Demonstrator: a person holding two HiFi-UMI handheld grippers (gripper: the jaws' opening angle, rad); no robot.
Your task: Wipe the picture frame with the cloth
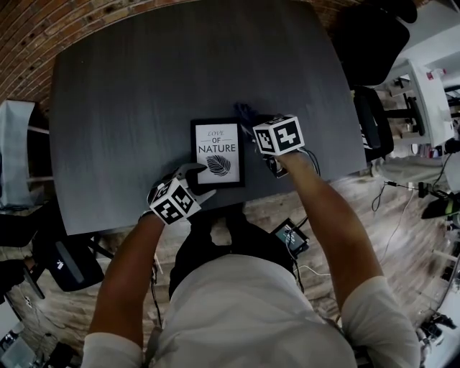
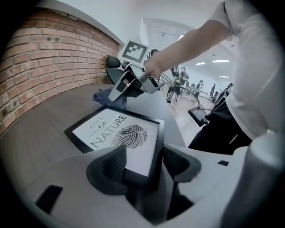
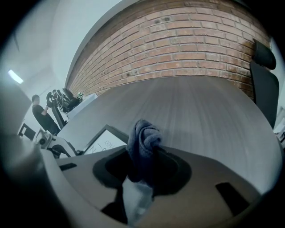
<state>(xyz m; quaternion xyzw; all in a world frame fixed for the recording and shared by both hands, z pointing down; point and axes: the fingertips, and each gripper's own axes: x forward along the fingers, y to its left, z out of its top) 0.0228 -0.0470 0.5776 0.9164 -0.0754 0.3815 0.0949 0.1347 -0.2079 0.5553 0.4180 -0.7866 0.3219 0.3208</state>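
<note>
The black picture frame (image 1: 217, 152) with a leaf print lies flat near the front edge of the dark table (image 1: 180, 72). My left gripper (image 1: 198, 181) stands open at the frame's near corner. In the left gripper view that corner of the frame (image 2: 118, 133) lies between the jaws of the gripper (image 2: 144, 153), and a gap shows at the right pad. My right gripper (image 1: 253, 122) hovers at the frame's far right corner, shut on a bunched blue-grey cloth (image 3: 142, 138). The cloth (image 2: 104, 95) hangs just past the frame's far edge.
A brick wall (image 1: 43, 21) runs behind the table. Black office chairs (image 1: 374, 122) stand at the right, another chair (image 1: 65, 262) at the lower left. The frame lies close to the table's front edge, where the person stands.
</note>
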